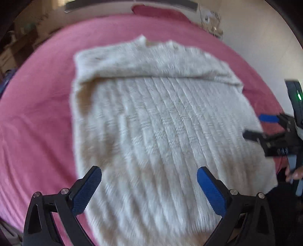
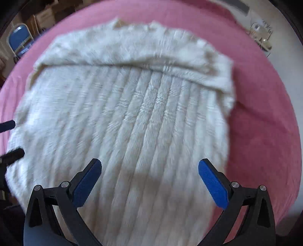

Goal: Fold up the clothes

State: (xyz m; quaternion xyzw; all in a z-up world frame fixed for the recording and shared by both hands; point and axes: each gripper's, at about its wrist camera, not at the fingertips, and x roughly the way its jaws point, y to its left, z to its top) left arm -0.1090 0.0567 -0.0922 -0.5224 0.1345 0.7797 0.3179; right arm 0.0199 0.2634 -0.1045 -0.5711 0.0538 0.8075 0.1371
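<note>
A cream cable-knit sweater (image 1: 155, 123) (image 2: 132, 117) lies flat on a pink bed cover (image 1: 34, 117) (image 2: 265, 132), with its sleeves folded across the chest near the collar. My left gripper (image 1: 149, 172) hovers open over the sweater's near hem, nothing between its blue pads. The right gripper (image 2: 149, 164) also stands open above the hem, further to the right. In the left wrist view the right gripper (image 1: 253, 125) shows at the sweater's right edge. Fingers of the left gripper (image 2: 11, 140) poke in at the left edge of the right wrist view.
A pink pillow (image 1: 159, 11) and a dark headboard (image 1: 130, 4) sit at the bed's far end. A blue folding chair (image 2: 19, 39) stands beyond the bed's left side. A small glass-like item (image 2: 261, 32) rests by the wall at the far right.
</note>
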